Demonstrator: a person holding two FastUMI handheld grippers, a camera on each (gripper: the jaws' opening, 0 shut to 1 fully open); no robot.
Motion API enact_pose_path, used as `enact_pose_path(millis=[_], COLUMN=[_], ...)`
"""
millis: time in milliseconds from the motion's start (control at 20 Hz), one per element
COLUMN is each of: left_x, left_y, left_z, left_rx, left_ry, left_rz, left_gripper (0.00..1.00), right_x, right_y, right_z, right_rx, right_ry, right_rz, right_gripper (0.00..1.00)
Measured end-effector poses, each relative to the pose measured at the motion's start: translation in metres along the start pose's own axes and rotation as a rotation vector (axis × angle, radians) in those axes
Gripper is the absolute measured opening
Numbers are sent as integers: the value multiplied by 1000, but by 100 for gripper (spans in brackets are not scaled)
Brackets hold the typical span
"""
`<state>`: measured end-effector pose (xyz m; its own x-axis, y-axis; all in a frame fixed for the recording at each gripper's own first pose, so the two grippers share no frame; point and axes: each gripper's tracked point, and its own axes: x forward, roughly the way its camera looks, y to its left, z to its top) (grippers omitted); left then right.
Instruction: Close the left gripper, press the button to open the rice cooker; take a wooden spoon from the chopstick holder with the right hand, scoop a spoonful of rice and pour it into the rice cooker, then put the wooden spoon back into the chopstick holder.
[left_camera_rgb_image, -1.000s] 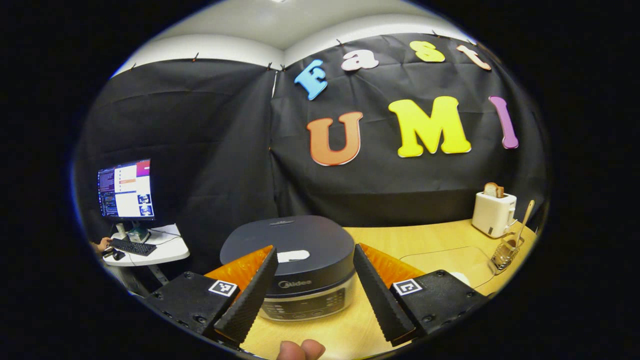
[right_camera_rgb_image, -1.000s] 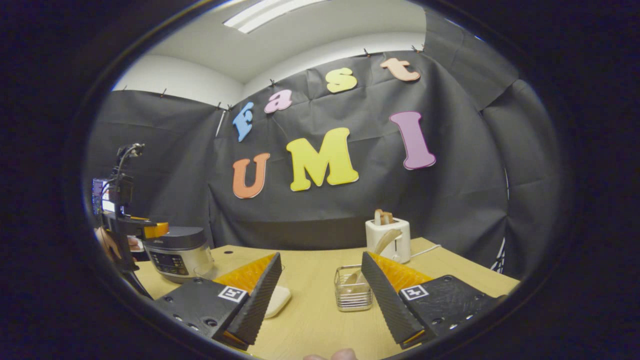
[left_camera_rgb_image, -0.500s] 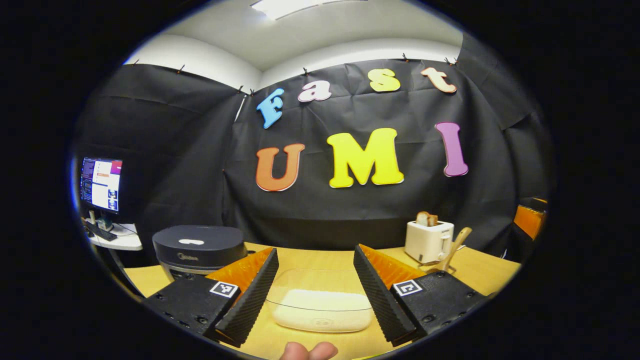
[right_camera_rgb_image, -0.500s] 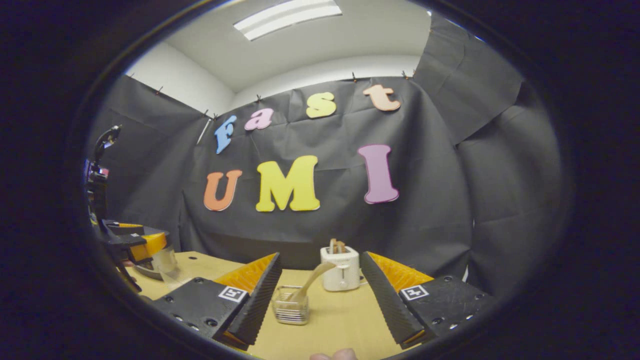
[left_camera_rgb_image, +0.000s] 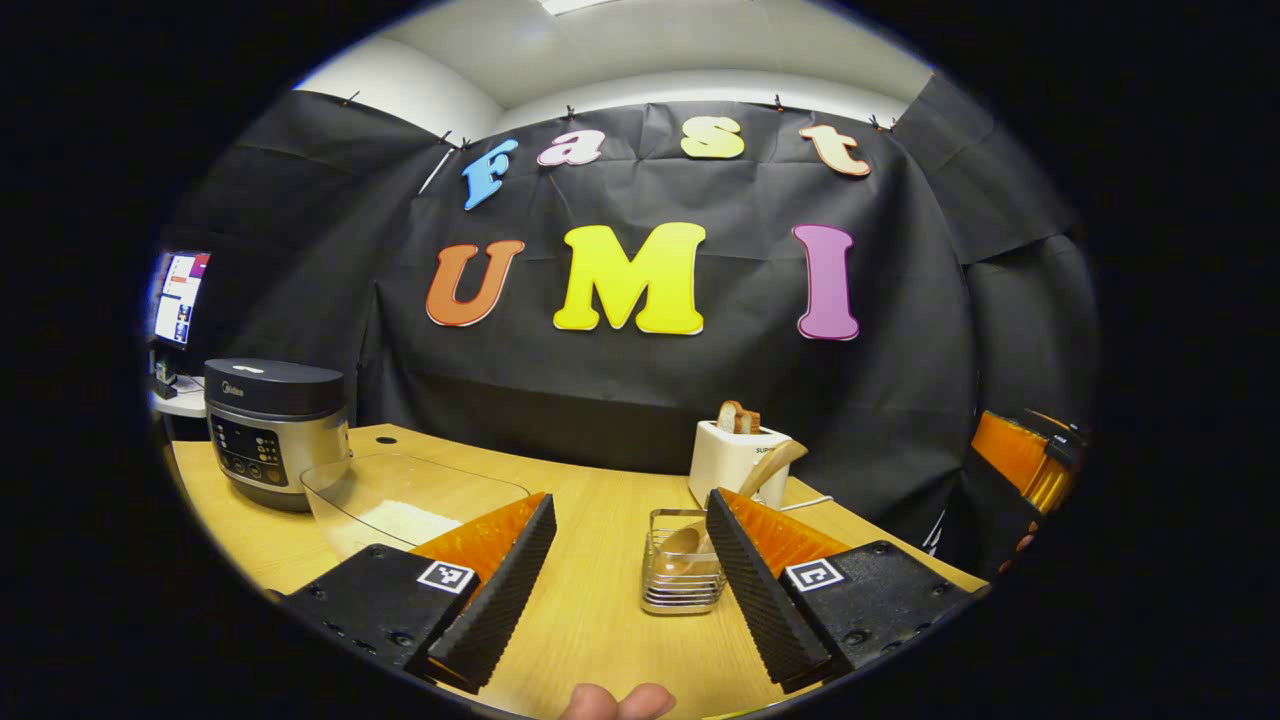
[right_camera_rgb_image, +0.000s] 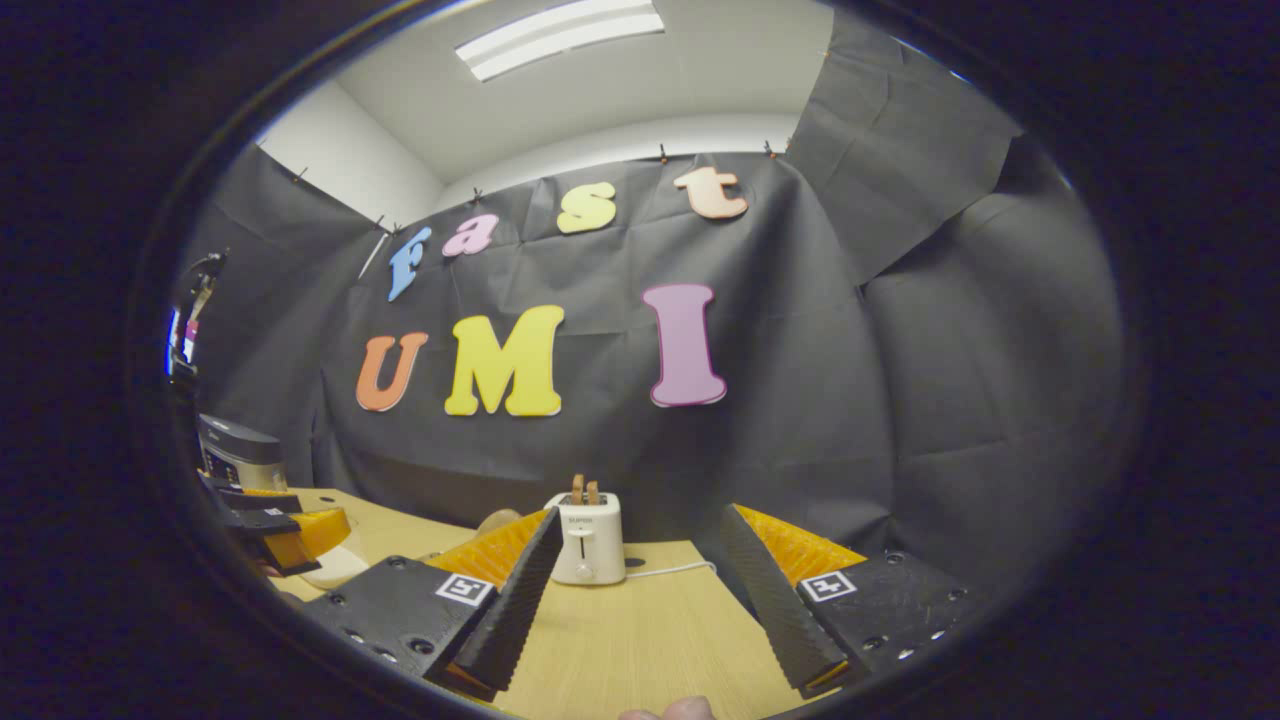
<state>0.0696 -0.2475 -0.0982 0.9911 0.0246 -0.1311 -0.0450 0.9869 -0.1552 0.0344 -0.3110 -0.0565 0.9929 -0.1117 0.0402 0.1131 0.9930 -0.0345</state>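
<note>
The rice cooker (left_camera_rgb_image: 275, 430), dark lid down, stands at the table's far left. A clear bowl (left_camera_rgb_image: 345, 485) holding white rice (left_camera_rgb_image: 400, 520) sits just in front of it. The wire chopstick holder (left_camera_rgb_image: 683, 575) stands between my left gripper's (left_camera_rgb_image: 630, 505) open fingers, a little ahead of them. The wooden spoon (left_camera_rgb_image: 775, 468) leans out of it to the right. My right gripper (right_camera_rgb_image: 642, 512) is open and empty, facing the white toaster (right_camera_rgb_image: 588, 535). The rice cooker (right_camera_rgb_image: 240, 455) and left gripper (right_camera_rgb_image: 285, 520) appear at the left edge of the right gripper view.
A white toaster (left_camera_rgb_image: 735, 460) with bread in it stands at the back of the wooden table (left_camera_rgb_image: 600, 620), its cord trailing right. A monitor (left_camera_rgb_image: 178, 300) glows on a side desk beyond the cooker. The right gripper's orange body (left_camera_rgb_image: 1010, 455) shows at the far right.
Both views have swung to the right. The left gripper went from over the rice cooker, past the rice bowl, to the chopstick holder. The right gripper's view passed the holder and now centres on the toaster.
</note>
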Motion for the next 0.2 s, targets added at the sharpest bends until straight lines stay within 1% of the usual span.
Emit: enact_pose_path(millis=[50,100,150,200], left_x=[3,5,5,8], left_y=[-11,-21,-28,-33], left_z=[-10,-19,-25,-28], left_rx=[3,8,10,19], left_ry=[18,25,41,32], left_rz=[-6,-13,-17,-19], left_gripper=[97,97,97,97], right_x=[5,10,13,16], right_y=[0,1,0,-2], right_z=[-13,-26,-36,-45], right_rx=[4,6,5,2], right_ry=[30,59,78,93], right_rz=[15,28,35,36], right_gripper=[91,95,95,96])
